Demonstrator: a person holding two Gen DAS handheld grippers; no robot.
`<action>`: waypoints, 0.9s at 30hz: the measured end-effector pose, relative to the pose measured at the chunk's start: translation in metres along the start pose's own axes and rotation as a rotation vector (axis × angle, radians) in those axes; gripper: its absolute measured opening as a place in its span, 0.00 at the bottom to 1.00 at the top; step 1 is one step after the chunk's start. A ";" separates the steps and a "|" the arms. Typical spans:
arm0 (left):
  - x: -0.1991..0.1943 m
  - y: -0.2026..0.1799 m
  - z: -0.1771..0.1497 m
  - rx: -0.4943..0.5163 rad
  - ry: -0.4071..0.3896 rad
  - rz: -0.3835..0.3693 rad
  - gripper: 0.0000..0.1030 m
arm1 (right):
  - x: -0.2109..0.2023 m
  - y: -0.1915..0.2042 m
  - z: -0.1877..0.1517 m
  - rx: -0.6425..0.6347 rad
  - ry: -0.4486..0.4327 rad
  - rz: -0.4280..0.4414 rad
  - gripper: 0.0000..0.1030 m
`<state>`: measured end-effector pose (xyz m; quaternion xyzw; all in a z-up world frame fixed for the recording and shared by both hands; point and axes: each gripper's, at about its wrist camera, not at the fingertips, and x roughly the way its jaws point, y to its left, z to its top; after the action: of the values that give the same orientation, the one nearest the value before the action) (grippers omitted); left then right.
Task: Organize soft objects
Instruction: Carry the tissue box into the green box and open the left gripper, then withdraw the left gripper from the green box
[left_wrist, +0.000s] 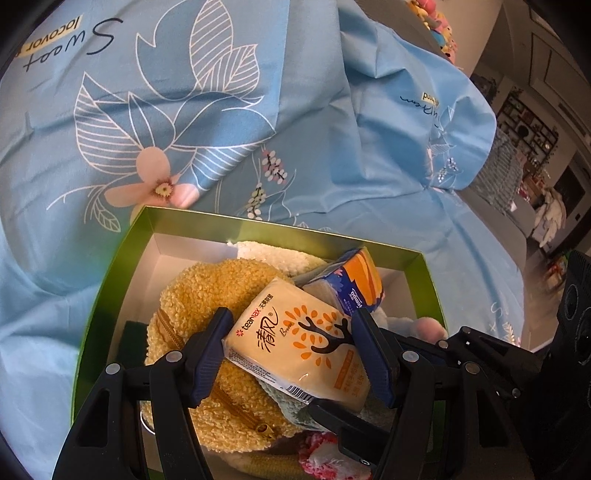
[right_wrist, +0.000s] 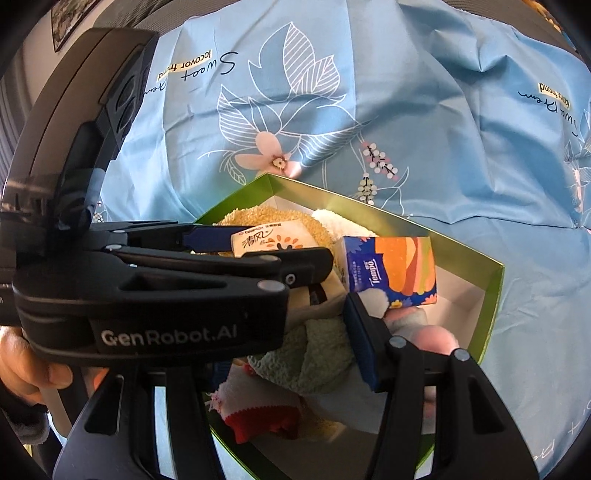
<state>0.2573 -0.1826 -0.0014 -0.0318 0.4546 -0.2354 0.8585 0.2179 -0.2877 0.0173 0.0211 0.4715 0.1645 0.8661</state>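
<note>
Basically both grippers pitched steeply down over the green box (left_wrist: 110, 273). Left gripper (left_wrist: 295, 354) was clamped on the cream tissue pack (left_wrist: 299, 339), pads on both its sides, pack over the yellow fuzzy pouch (left_wrist: 207, 295) inside the box. Right gripper (right_wrist: 332, 321) sat partly open, left gripper body crossing its view (couldn't tell if it gripped anything); blue-orange tissue pack (right_wrist: 391, 269) just ahead. Box rested on a light blue floral bedsheet (left_wrist: 295, 110); shelves dim in the room behind.
</note>
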 end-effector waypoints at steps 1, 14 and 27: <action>-0.001 -0.001 0.000 0.000 -0.002 0.005 0.65 | 0.000 0.000 0.000 0.000 0.001 0.000 0.53; -0.019 -0.005 -0.005 0.017 -0.042 0.077 0.65 | -0.007 0.005 -0.003 0.017 -0.006 -0.023 0.55; -0.055 0.011 -0.014 -0.033 -0.076 0.158 0.80 | -0.035 0.014 -0.008 0.021 -0.036 -0.114 0.82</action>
<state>0.2244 -0.1467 0.0293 -0.0188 0.4268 -0.1582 0.8902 0.1900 -0.2856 0.0437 0.0063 0.4581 0.1096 0.8821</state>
